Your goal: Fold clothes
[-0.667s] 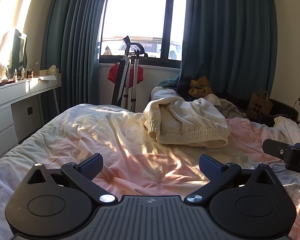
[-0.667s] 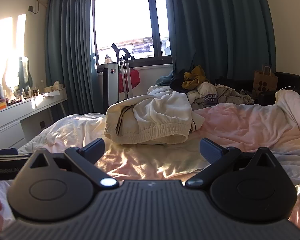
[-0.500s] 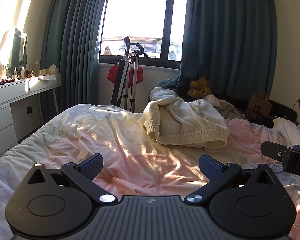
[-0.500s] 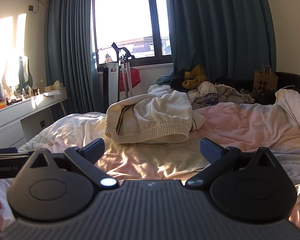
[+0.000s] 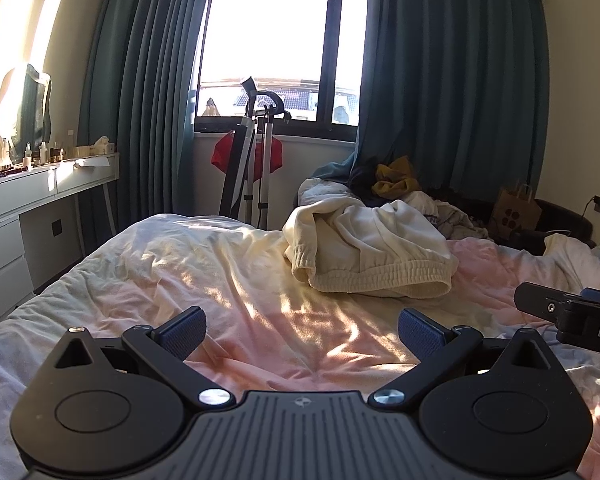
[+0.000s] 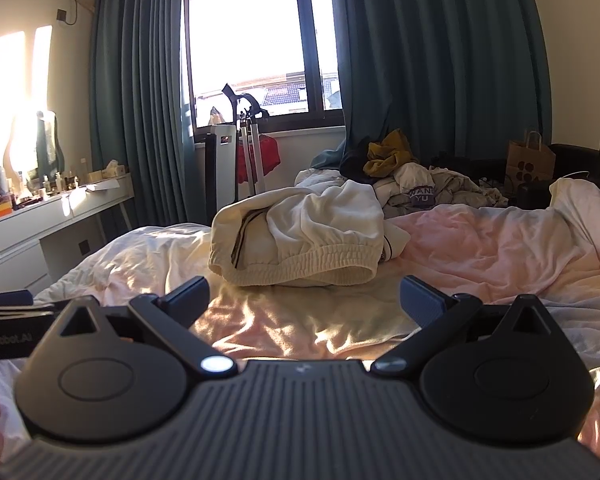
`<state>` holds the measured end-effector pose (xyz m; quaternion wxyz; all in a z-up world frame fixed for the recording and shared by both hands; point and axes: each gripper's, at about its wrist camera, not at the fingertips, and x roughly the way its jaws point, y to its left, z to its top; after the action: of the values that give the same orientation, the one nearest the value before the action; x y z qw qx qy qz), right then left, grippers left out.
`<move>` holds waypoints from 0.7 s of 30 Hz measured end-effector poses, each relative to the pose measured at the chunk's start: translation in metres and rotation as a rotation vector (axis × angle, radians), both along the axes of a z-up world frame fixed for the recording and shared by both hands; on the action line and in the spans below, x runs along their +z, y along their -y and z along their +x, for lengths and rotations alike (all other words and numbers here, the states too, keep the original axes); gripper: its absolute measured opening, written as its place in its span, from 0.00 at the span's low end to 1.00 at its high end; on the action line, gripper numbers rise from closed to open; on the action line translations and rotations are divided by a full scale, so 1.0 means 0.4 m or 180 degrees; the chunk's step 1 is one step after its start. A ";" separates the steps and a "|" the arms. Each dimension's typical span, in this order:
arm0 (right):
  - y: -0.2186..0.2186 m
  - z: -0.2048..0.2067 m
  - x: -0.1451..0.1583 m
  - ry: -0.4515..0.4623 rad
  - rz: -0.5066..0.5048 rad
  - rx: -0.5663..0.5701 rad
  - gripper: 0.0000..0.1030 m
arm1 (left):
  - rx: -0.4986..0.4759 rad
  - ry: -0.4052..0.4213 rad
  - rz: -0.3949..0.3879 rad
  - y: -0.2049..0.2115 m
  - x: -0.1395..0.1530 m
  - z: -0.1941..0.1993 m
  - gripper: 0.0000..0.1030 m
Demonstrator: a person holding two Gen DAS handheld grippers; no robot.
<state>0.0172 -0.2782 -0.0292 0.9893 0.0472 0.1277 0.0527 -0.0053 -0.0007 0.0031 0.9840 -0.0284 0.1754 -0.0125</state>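
Item: one cream sweatpants (image 5: 370,254) bundle, crumpled with the elastic waistband facing you, lying on the bed (image 5: 204,276) ahead of both tools and touched by neither. Your left gripper (image 5: 302,330) and your right gripper (image 6: 304,300) each hover low over the pink-and-cream duvet, fingers spread wide apart with nothing between them. Surroundings: a heap of other clothes (image 6: 412,184) behind the bundle, teal curtains (image 5: 452,92) flanking the window (image 5: 276,44), a white dresser (image 5: 16,216) at the left.
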 end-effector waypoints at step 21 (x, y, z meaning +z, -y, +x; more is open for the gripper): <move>0.005 0.009 0.001 -0.0070 0.0023 -0.0073 1.00 | -0.0010 0.0001 -0.0012 0.004 -0.004 0.002 1.00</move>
<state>0.0206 -0.2800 -0.0287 0.9882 0.0529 0.1379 0.0413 -0.0047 -0.0022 0.0017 0.9840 -0.0299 0.1752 -0.0145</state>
